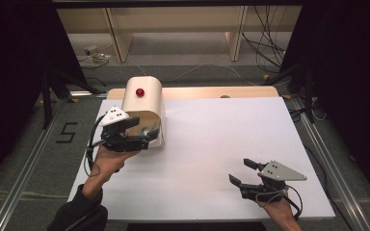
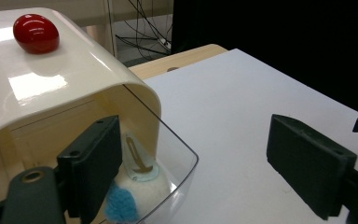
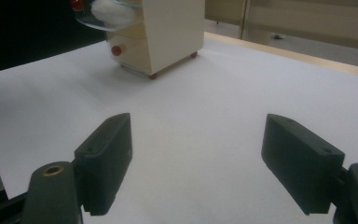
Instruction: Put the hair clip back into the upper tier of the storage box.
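The cream bread box [image 1: 143, 103] stands directly ahead of the left gripper [image 1: 134, 136], clear lid [image 2: 177, 158] ajar over a white-and-blue plush toy [image 2: 137, 198]; those jaws are spread, pinching nothing. The right gripper [image 1: 244, 172], also spread, rests well apart on the white table [image 1: 212, 144].

White table sheet [image 1: 212, 144] lies flat over a wooden tabletop; a light wood edge [image 1: 221, 91] shows along the far side. Grey carpet floor [image 1: 38, 159] on both sides, with a black "5" mark [image 1: 66, 133] on the left. Metal rails [image 1: 24, 178] run along the table's left and right. Behind the table: pale wooden frame legs [image 1: 118, 36], loose black cables [image 1: 270, 43] at right, a small device with wires [image 1: 94, 53] at left.
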